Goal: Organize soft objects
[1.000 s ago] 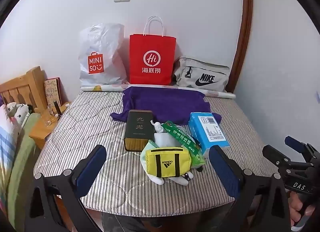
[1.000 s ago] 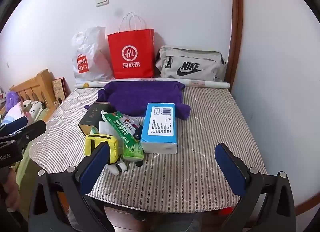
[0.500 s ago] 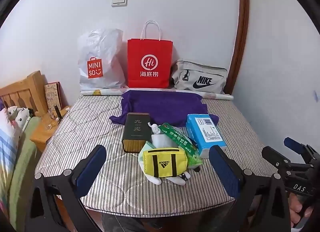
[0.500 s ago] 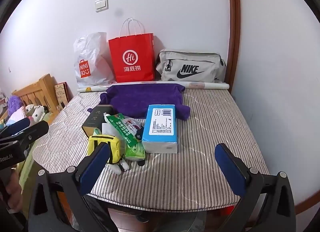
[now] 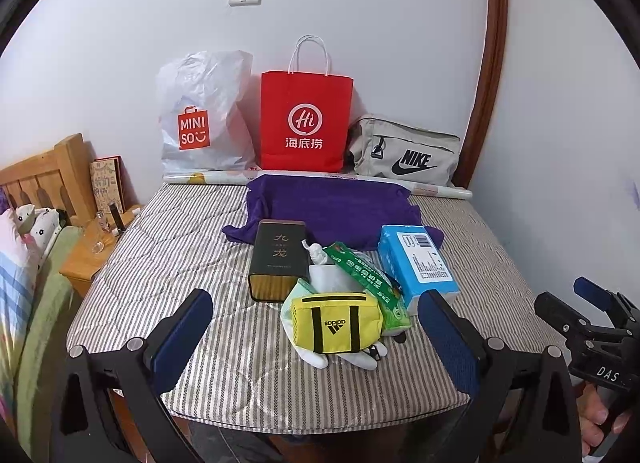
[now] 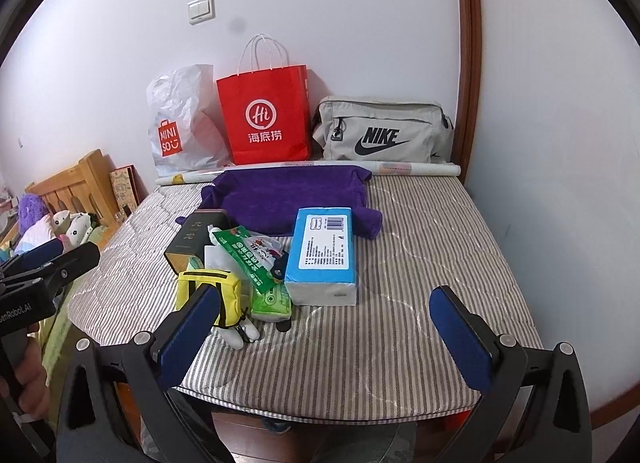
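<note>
Lying in a heap near the front edge of the striped mattress (image 5: 168,263): yellow Adidas pouch (image 5: 335,321) atop a white plush toy (image 5: 362,355), green packet (image 5: 366,283) beside it, blue tissue pack (image 6: 324,249) touching the packet. Dark tin box (image 5: 277,257) just behind, purple towel (image 5: 332,205) spread further back. Lined along the wall: Miniso bag (image 5: 200,115), red paper bag (image 5: 306,121), Nike bag (image 6: 380,131). Left gripper (image 5: 316,337) and right gripper (image 6: 326,339) both spread wide, holding nothing, hovering short of the heap.
</note>
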A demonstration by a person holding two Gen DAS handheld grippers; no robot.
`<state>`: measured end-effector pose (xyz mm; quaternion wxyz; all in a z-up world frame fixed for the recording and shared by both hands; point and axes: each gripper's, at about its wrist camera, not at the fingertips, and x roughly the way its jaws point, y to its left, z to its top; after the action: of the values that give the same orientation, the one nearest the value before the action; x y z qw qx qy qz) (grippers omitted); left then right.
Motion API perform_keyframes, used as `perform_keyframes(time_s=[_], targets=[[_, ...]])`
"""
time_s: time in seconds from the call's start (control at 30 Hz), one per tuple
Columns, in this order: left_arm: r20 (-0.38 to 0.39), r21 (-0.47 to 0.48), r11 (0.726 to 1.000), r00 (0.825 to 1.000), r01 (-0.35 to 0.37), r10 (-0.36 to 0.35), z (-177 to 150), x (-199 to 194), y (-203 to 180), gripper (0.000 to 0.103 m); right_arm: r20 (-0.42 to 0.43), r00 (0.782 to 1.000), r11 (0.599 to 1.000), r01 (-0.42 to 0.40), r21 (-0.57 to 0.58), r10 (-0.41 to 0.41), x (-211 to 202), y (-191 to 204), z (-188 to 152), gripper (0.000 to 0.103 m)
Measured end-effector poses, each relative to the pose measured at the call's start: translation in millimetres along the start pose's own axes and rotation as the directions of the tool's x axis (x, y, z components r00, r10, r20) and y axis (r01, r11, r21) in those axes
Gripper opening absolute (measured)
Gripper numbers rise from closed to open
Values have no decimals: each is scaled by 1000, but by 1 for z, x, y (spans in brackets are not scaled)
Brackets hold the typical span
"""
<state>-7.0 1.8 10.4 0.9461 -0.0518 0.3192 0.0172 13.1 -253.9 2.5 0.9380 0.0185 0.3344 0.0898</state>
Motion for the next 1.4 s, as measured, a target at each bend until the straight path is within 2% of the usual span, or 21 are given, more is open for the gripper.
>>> perform_keyframes(time_s=[0.23, 0.73, 1.4], targets=[[1, -13, 1000, 1000, -1, 1, -1, 0, 9, 103, -16, 1000, 1000, -4, 0, 4, 4, 1, -4, 103], [14, -33, 998, 998, 61, -60, -4, 3, 20, 103, -31, 999, 1000, -10, 6, 10, 10, 4, -8, 103], [26, -20, 999, 998, 49, -48, -7, -3, 21, 103, -3, 1000, 1000, -26, 0, 26, -1, 11, -9, 103]])
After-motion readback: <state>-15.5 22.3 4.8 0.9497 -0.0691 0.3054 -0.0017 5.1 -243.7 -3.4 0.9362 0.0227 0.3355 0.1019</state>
